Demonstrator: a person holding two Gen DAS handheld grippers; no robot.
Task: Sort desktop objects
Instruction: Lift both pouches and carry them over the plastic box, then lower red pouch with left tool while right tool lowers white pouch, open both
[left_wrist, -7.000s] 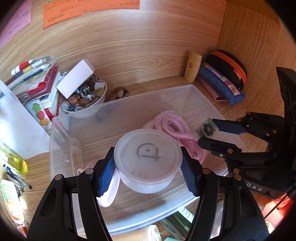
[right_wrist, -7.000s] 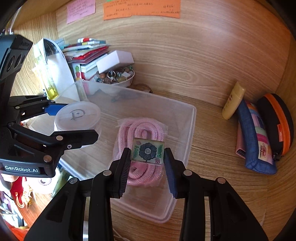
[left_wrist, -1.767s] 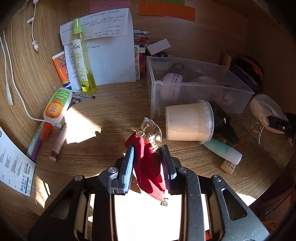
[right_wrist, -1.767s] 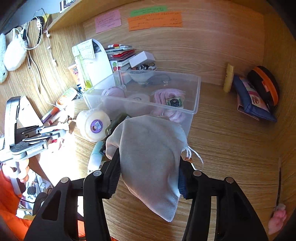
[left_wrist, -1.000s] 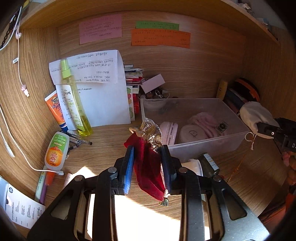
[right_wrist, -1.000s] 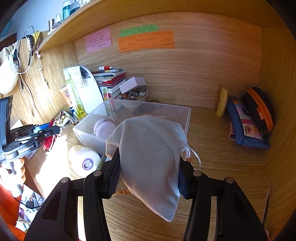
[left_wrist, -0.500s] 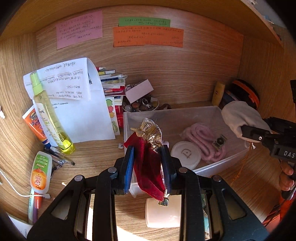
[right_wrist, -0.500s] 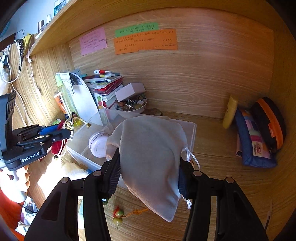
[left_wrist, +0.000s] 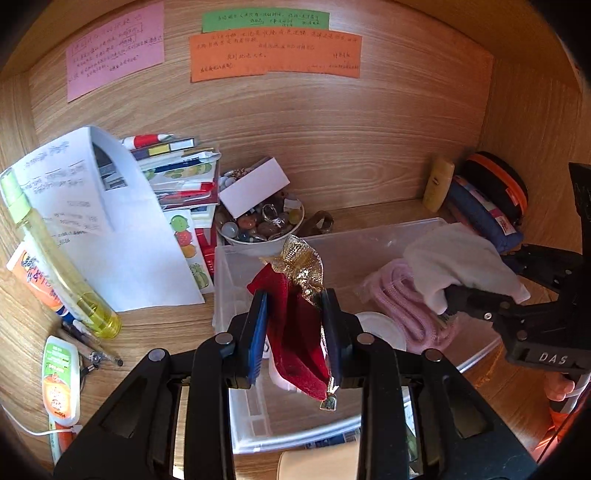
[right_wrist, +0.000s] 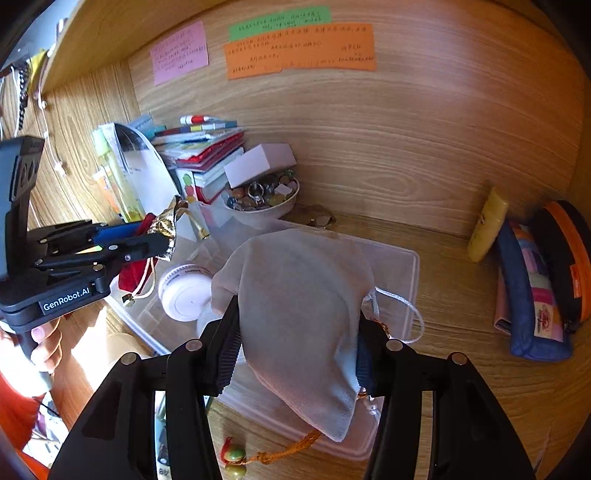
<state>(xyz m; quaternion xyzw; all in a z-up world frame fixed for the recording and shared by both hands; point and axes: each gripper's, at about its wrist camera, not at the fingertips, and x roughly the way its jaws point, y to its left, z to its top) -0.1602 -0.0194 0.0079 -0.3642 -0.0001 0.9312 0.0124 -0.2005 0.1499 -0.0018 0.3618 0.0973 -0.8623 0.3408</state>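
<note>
The left gripper (left_wrist: 294, 325) pinches a red pouch (left_wrist: 295, 332) with a gold top, hanging over the near left corner of the clear bin (left_wrist: 236, 266). The right gripper (right_wrist: 295, 339) clamps a grey pouch (right_wrist: 299, 295) above the bin's right half, over the pink rope (left_wrist: 402, 299). Bare floor shows in the bin's far middle. Behind the bin sits a bowl of stones (left_wrist: 258, 225). Only the right view shows the beaded cord (right_wrist: 236, 456) dangling below the grey pouch; only the left view shows the tube (left_wrist: 61, 380) left of the bin.
</note>
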